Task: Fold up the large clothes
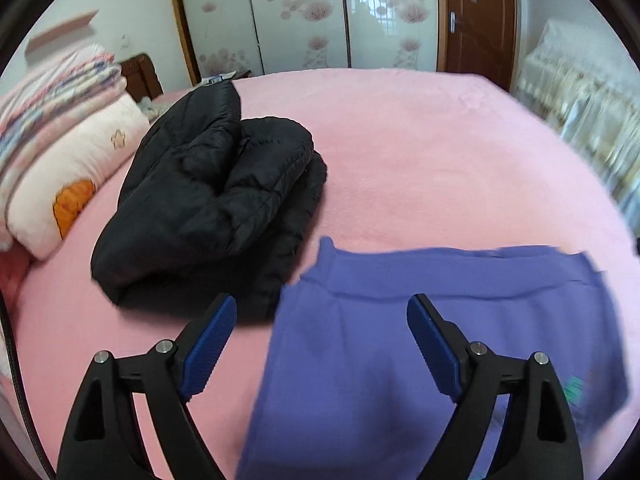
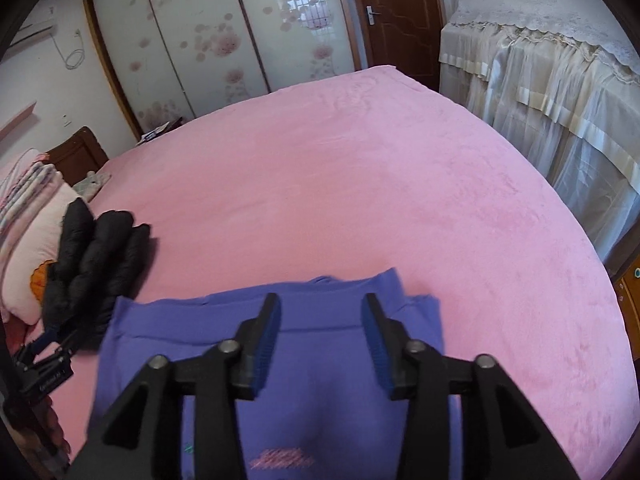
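Purple knit garment (image 1: 400,360) flat on plush pink bed (image 1: 420,152); puffy black jacket (image 1: 208,200) bundled; both hand-held grippers gape, empty.

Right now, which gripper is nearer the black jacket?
Left. The left gripper hovers just beside the black jacket, at the purple garment's edge. The right gripper is over the garment's middle, farther away.

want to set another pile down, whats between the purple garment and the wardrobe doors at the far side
Only bare pink bed cover between the purple garment and the wardrobe doors, clearest in the right wrist view.
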A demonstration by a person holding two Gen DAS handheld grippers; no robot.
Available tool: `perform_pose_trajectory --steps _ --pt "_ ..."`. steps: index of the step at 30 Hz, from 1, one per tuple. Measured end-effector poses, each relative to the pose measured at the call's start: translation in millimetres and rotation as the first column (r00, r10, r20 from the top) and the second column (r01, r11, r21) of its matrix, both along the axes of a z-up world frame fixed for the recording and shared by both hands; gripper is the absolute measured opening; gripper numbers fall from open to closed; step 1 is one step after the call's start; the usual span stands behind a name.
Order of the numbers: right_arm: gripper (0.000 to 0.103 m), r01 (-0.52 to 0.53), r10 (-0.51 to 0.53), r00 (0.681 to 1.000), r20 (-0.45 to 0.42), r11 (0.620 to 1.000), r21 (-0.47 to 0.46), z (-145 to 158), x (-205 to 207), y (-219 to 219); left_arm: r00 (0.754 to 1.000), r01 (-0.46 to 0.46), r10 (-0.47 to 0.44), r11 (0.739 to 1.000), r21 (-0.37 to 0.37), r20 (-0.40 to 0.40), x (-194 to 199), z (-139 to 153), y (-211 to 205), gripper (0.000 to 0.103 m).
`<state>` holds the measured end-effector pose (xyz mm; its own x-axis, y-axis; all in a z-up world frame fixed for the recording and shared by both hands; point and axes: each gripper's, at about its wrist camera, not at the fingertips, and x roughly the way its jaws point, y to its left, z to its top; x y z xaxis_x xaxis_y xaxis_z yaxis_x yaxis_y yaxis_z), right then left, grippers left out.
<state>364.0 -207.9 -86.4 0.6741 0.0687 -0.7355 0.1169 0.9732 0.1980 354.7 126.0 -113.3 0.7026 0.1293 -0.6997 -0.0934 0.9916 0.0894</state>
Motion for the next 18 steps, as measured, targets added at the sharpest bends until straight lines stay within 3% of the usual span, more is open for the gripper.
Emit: perform_pose_trajectory --steps 6,11,14,18 --pt "0.046 -0.075 0.063 0.977 0.204 0.996 0.054 30 -54 48 0.997 -0.083 0.083 0.975 -0.207 -0.011 -67 16 18 0.087" --pt "0.046 -0.149 0.158 0.975 0.154 0.987 -0.066 27 -71 88 0.984 -0.166 0.177 0.940 -0.298 0.010 -115 12 28 0.090" --pt "0.046 -0.148 0.178 0.962 0.207 0.977 -0.155 19 -93 107 0.982 -0.175 0.190 0.933 -0.315 0.018 -134 -3 32 0.090" --pt "0.046 -0.147 0.183 0.949 0.257 0.977 -0.152 5 -111 116 0.978 -0.198 0.210 0.913 -0.357 -0.003 -145 -36 43 0.090"
